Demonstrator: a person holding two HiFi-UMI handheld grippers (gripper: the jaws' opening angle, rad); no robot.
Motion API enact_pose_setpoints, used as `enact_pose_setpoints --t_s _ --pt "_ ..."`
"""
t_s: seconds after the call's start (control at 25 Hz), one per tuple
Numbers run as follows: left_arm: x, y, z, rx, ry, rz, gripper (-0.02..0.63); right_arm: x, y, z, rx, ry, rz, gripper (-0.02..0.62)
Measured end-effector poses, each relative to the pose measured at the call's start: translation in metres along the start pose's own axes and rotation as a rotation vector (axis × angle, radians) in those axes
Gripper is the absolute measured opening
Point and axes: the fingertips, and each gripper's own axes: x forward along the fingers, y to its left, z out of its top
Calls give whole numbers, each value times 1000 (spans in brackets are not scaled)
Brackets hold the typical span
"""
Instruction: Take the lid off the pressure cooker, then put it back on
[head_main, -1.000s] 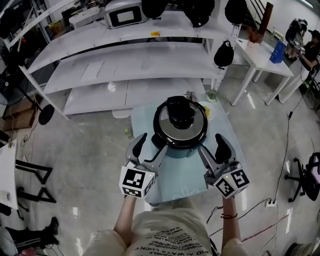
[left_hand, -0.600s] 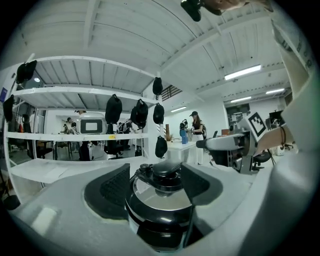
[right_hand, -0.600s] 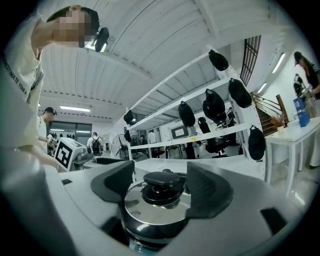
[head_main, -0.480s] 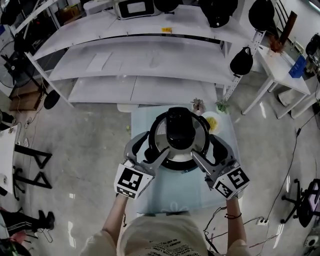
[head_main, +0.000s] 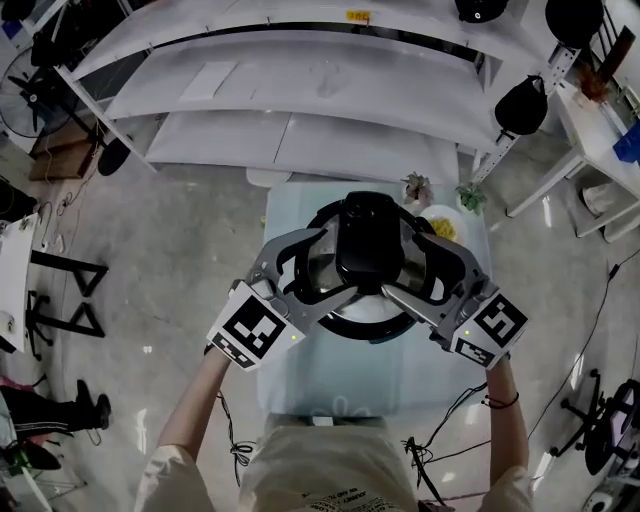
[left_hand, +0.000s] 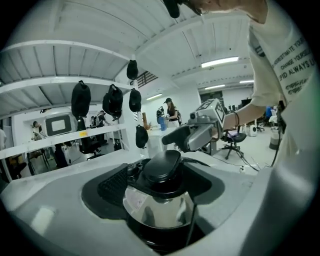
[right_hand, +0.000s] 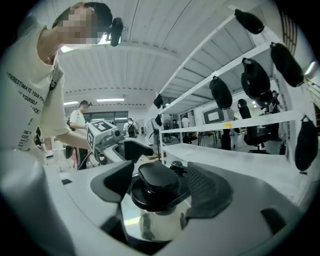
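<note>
Lid (left_hand: 155, 207): polished steel dome, black handle (left_hand: 161, 167) on top. Left gripper (head_main: 338, 265) fingers just opening wider, handle between them. Right gripper (head_main: 402, 263) fingers likewise apart. Shirt (left_hand: 285, 55) print: "ALWAYS".

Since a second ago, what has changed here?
The left gripper and right gripper moved forward over the lid, straddling its knob. The left gripper's jaws have just been opening, knob between them, ungripped. Lid still on; cooker unmoved.
</note>
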Motion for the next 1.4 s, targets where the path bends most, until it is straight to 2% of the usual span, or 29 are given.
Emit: enact_pose_setpoints --t_s 0.16,0.32,0.48,0.68,0.96,1.2,1.4 --pt "13 -2 0 17 28 -84 333 12 -3 -6 -30 55 114 337" --pt "22 -3 -2 70 84 -152 334 19 -4 -9 -61 111 211 344" --pt "30 -7 -1 60 91 -213 334 25 -2 -17 -107 184 301 344" --pt "35 -11 -3 65 98 -237 334 31 1 -20 -128 237 384 343" --pt "41 -11 -7 68 98 -246 333 34 2 -27 -154 280 419 342" --pt "47 -15 -11 86 111 -290 333 34 3 -32 -179 310 441 341" --pt "46 -15 -10 84 102 -317 307 35 4 -30 -175 317 444 308"
